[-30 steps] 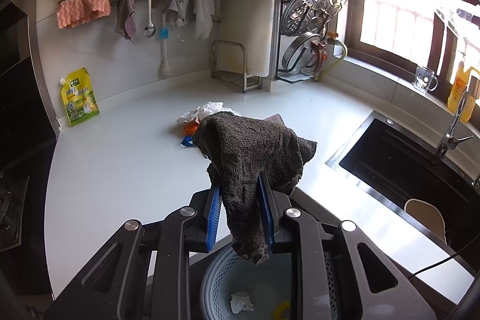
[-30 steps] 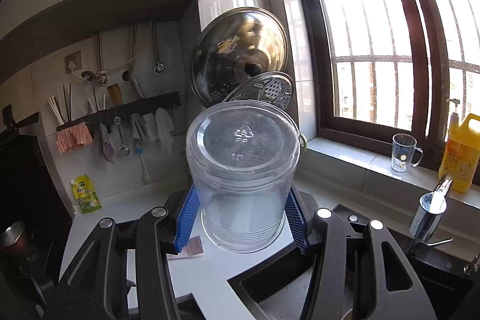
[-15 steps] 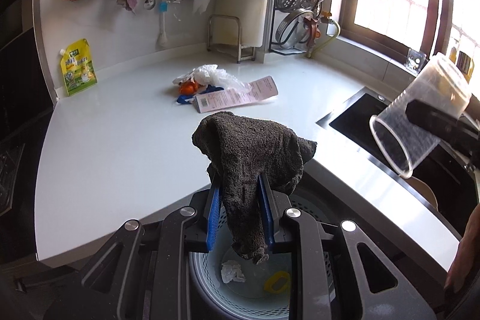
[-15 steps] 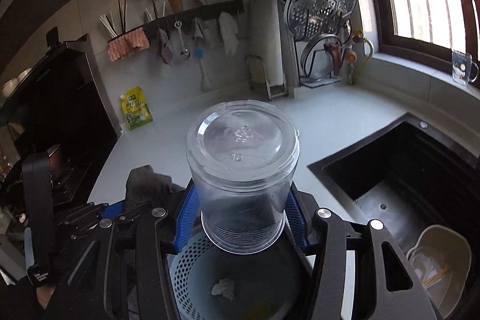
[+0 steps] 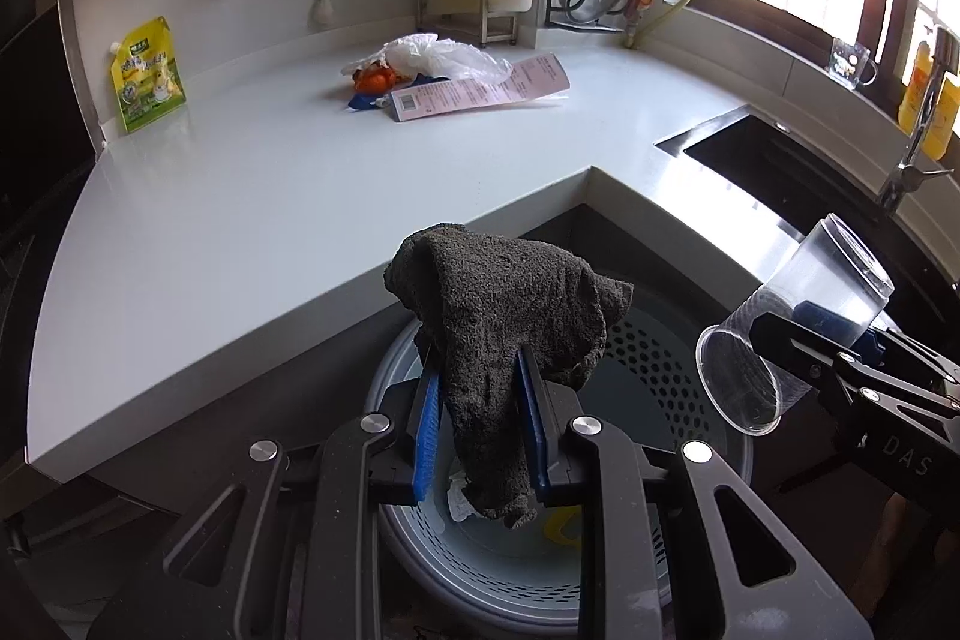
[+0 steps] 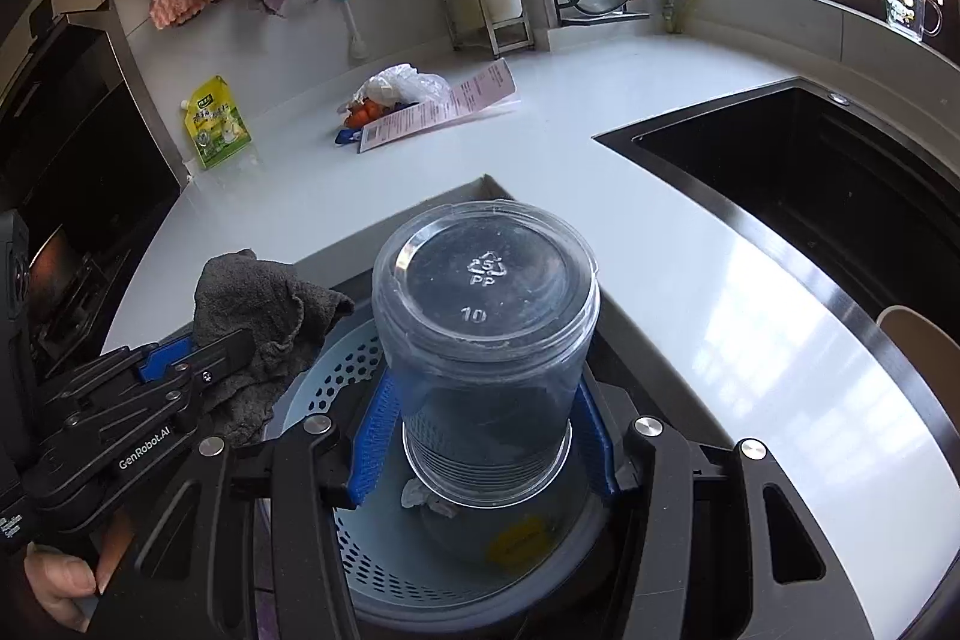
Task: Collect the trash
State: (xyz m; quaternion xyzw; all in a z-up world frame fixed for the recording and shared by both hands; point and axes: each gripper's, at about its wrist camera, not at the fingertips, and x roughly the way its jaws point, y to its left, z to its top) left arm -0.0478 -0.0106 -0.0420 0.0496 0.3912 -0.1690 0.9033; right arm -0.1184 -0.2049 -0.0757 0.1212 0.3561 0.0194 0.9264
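In my left wrist view, my left gripper (image 5: 480, 430) is clenched on a dark grey cloth (image 5: 510, 328), which hangs between the blue pads and droops over the perforated bin (image 5: 678, 388) just below the near edge of the white counter (image 5: 270, 196). At the right of this view I see my right gripper (image 5: 840, 340) grasping a clear plastic cup (image 5: 798, 334), tilted with its mouth toward the bin. Far on the counter lies the remaining trash: a white plastic bag (image 5: 432, 55), something orange (image 5: 372, 79) beside it and a pink paper slip (image 5: 480, 91). The risk I see here is that the cloth, loose and heavy at its lower end, may catch on a pad when I release it and hang there rather than fall. In my right wrist view, the cup (image 6: 486, 340) sits between the blue pads of my right gripper (image 6: 486, 436), bottom facing the camera, above the bin (image 6: 336, 370), where a crumpled white scrap (image 6: 420, 496) and a yellow piece (image 6: 516, 544) already lie. My left gripper (image 6: 210, 358) with the cloth (image 6: 264, 316) is just beside, at the left. The cup is smooth and round, so I think it could slip out early or roll off the rim to the floor. Both tongs are close over one opening, so they may also knock each other. I cannot tell whether the cup is fully empty.
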